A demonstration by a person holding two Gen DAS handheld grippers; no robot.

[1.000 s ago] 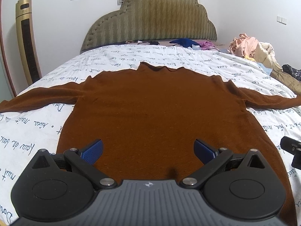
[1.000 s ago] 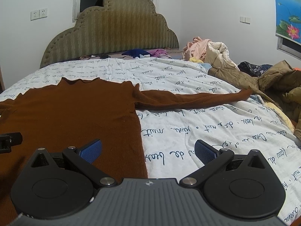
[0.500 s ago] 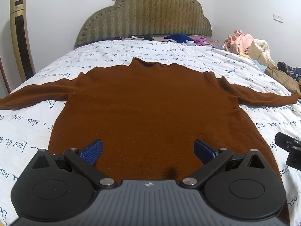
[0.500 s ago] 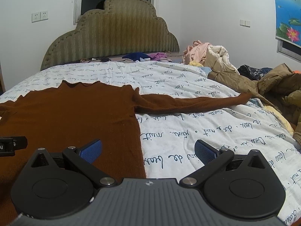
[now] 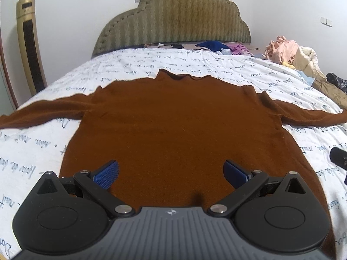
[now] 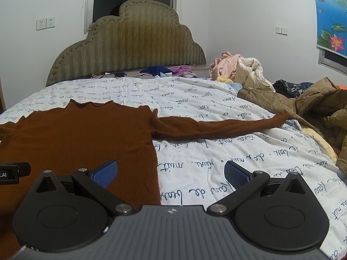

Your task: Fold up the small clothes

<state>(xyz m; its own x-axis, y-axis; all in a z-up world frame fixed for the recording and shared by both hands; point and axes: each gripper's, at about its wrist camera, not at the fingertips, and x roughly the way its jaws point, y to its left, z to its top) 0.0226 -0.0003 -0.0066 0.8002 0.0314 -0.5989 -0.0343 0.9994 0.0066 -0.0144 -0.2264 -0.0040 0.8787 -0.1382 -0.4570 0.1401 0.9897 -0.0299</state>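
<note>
A brown long-sleeved sweater (image 5: 177, 125) lies flat on the bed, collar toward the headboard, both sleeves spread out sideways. My left gripper (image 5: 171, 173) is open and empty, just above the sweater's lower middle near the hem. My right gripper (image 6: 171, 173) is open and empty, over the sweater's right side edge (image 6: 151, 156) and the bedsheet. The right sleeve (image 6: 216, 124) stretches to the right across the sheet. The right gripper's tip shows at the right edge of the left wrist view (image 5: 338, 157).
The bed has a white quilt with blue script (image 6: 216, 151) and a padded olive headboard (image 5: 173, 21). Piled clothes and tan jackets (image 6: 303, 99) lie on the bed's right side. A gold tower fan (image 5: 30, 43) stands at the left. Small clothes (image 5: 212, 45) lie near the headboard.
Both grippers have tilted and shifted slightly over the sweater; the view has drifted a little. Both stay open and empty. The sweater has not moved.
</note>
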